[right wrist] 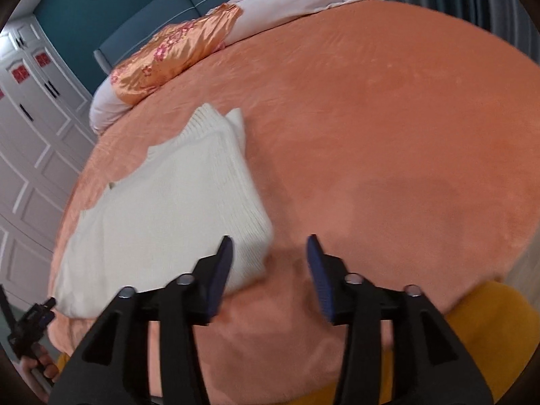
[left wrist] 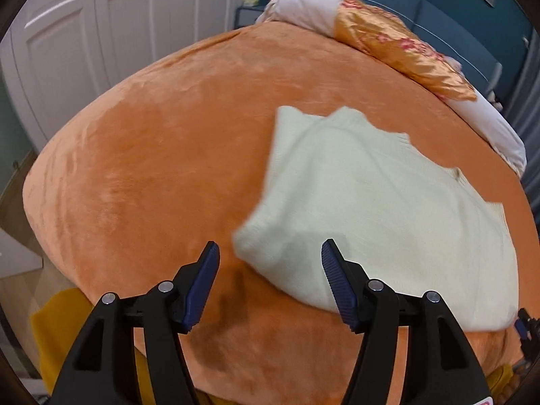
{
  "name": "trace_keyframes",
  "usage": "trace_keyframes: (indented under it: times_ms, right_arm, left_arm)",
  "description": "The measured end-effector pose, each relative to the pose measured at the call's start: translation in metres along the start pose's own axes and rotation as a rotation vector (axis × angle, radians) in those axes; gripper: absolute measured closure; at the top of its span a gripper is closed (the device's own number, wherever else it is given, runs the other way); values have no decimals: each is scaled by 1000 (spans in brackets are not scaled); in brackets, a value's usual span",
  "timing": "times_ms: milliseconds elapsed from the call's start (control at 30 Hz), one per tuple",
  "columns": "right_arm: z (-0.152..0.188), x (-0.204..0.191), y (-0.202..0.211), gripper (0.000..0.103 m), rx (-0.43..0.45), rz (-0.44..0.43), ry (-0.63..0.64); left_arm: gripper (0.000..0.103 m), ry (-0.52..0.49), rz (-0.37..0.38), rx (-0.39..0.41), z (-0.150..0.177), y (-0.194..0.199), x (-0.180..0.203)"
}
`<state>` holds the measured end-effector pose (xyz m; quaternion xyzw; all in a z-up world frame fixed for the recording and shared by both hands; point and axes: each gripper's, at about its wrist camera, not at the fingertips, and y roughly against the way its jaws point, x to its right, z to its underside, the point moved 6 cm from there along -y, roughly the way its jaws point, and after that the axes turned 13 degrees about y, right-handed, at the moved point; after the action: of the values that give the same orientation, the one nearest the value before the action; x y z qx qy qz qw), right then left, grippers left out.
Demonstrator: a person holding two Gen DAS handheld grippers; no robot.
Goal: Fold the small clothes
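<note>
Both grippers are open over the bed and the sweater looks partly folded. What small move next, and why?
Probably bring both grippers down onto the near edge of the cream sweater. The left gripper hangs open at its near left corner, the right gripper open at its near right corner; neither holds cloth. The sweater lies flat on the orange bed, sleeves apparently tucked, so a fold away from you seems due.

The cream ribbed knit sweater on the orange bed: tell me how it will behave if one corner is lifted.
The cream ribbed knit sweater will probably drape and sag, since it lies soft and folded. Its ribbed knit looks grippy, so it is unlikely to slip from the pads. It may drag on the fuzzy orange plush bedcover rather than slide freely.
</note>
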<state>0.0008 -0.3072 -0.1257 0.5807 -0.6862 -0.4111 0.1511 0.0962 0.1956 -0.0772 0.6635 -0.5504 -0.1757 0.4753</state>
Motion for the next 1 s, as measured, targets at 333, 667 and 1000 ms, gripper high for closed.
trace_keyframes:
  times_ms: [333,667,1000]
  right_arm:
    - [-35,-33,37,89,104,-125,87]
    - [1,-5,-5,79,-78,-35,-25]
    - [-88,-54,-24,57,-29,-12,132]
  left_arm:
    - [84,1,17,-107,-4,-21,-6]
    - [80,-35,-72,-66,-2,-20,-10]
    - [42,-92,82,49,-75,-8,72]
